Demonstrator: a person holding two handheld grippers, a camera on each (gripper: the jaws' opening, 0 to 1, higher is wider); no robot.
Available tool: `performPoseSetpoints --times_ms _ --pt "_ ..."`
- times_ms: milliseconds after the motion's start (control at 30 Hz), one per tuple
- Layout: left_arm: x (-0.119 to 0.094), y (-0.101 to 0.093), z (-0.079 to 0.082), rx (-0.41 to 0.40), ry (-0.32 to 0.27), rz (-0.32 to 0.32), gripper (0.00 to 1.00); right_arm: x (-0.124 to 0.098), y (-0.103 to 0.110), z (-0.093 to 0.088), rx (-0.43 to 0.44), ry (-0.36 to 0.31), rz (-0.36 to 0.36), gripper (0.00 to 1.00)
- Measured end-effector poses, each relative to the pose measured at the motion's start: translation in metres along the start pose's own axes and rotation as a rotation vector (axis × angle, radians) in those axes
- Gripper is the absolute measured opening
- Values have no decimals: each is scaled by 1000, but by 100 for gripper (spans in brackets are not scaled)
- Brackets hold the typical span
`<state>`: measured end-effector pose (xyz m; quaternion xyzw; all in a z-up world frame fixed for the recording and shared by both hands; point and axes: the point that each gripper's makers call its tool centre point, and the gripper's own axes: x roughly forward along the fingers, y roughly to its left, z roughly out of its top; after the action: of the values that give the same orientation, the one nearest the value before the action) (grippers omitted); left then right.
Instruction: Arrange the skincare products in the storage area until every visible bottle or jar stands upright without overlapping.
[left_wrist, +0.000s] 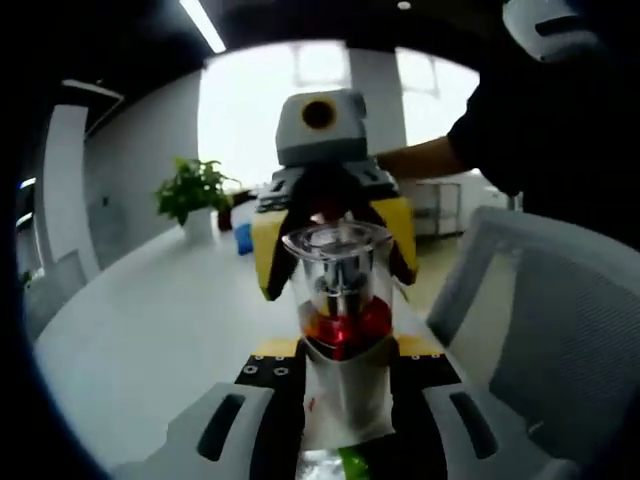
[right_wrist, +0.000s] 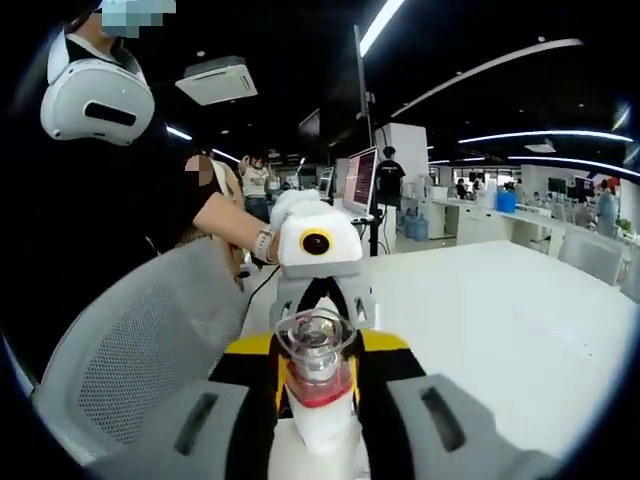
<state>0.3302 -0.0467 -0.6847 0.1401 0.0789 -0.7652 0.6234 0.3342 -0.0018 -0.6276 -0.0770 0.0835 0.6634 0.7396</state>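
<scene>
Bottle (left_wrist: 340, 330) is held mid-air over the table (left_wrist: 150, 330), your left gripper (left_wrist: 345, 400) at 6 o'clock, right gripper (left_wrist: 335, 240) clamping its clear cap at 12; opposed pulling could pop it.

L tongs (left_wrist: 340, 400) & R tongs (right_wrist: 318, 420) face-to-face, both clamped shut.

In the left gripper view a bottle (left_wrist: 340, 330) stands between the left gripper (left_wrist: 340, 440) in front and the right gripper (left_wrist: 335, 230) behind, above a table (left_wrist: 150, 330). A plant (left_wrist: 195, 190) stands far left; a chair (left_wrist: 560, 330) is right.
</scene>
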Motion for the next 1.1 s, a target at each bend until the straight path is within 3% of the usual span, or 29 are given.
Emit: performPoseSetpoints --times_ms 100,233,367,467,1100 --pt "2 1 1 10 19 -12 29 -2 -2 0 8 -4 -6 29" --pt "4 1 0 -9 59 18 29 -3 -3 -1 9 -5 -62 28" --pt "-2 5 -6 -83 96 93 27 -5 -8 -2 33 -11 -175 28" --pt "-7 11 -6 -69 104 185 30 -5 -11 -2 48 -14 -260 28" --pt "-13 12 -7 -149 103 472 32 -12 -20 -5 78 66 -652 27"
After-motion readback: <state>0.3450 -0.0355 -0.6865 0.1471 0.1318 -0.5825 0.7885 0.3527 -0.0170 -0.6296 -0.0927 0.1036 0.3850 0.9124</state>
